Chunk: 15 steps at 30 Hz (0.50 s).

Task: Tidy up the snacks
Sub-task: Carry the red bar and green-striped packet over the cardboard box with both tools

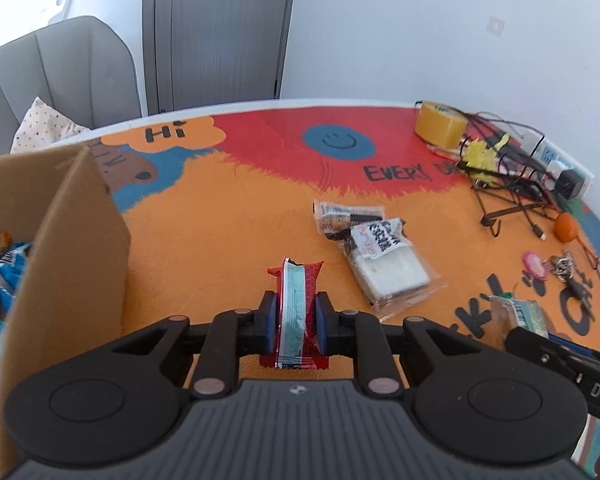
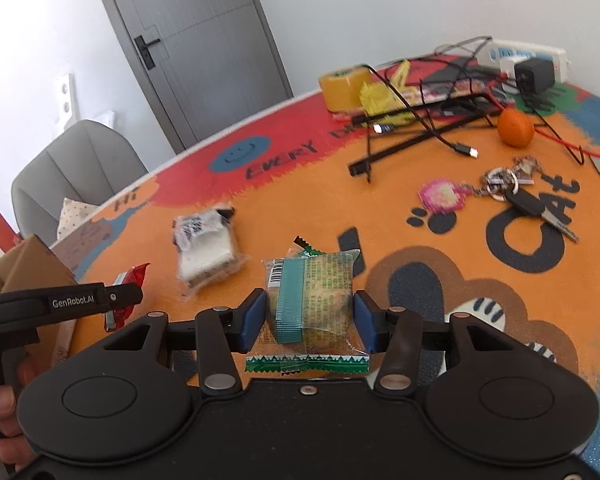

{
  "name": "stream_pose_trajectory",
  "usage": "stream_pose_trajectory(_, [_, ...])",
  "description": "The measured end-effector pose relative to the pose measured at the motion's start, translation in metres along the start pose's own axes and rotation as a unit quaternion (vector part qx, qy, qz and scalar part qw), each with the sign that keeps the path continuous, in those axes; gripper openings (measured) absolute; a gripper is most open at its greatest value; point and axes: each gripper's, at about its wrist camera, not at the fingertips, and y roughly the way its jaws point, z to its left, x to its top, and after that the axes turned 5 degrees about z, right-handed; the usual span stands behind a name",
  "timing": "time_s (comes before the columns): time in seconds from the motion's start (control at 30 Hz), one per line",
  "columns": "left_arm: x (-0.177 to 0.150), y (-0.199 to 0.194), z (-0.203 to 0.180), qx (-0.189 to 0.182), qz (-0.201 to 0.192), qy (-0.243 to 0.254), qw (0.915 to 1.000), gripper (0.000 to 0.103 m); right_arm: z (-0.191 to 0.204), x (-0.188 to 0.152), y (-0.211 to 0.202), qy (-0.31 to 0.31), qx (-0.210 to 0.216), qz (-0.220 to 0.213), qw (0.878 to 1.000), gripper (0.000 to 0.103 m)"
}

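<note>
Left gripper (image 1: 296, 318) clamped on red snack packet (image 1: 296, 312), blue pads (image 1: 269, 318) pressing both sides, packet standing on edge with its pale teal back seam facing up, lifted clear of counter (image 1: 220, 240). Cardboard box (image 1: 72, 248) just left of this gripper, open, with blue and orange wrappers (image 1: 4, 272) visible inside. Right gripper (image 2: 310, 318) closed on green-trimmed clear cake packet (image 2: 312, 300), pads touching left and right sides, serrated green seal hanging toward the camera, barcode at the far left corner. Same packet seen at the right edge of left wrist view, held in the tip of the other gripper. Two snacks lying on counter between the grippers and the far rim: white sandwich cake in clear wrap (image 1: 384, 268), and a darker printed packet (image 1: 344, 216) touching its far end, partly under it. Far right of counter crowded with non-task items: yellow tape roll (image 1: 440, 124), tangle of black cables (image 1: 508, 176), orange fruit (image 1: 566, 226), pink keyring with keys (image 2: 480, 194), power strip with charger (image 2: 528, 64). Counter covered by orange and red printed mat with lettering and a blue smiley. Grey chair (image 1: 52, 72) and grey door (image 1: 220, 28) behind. Fingers of a hand (image 2: 0, 408) visible at lower left of right wrist view, wrapped on the left gripper's handle.
</note>
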Motion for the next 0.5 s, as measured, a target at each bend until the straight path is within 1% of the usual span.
stream_pose_trajectory(0.5, [-0.001,-0.062,0.022,-0.009,-0.049,-0.017,0.9986,0.019,0.042,0.009,-0.019,-0.023,0.029,-0.032,0.999,0.048])
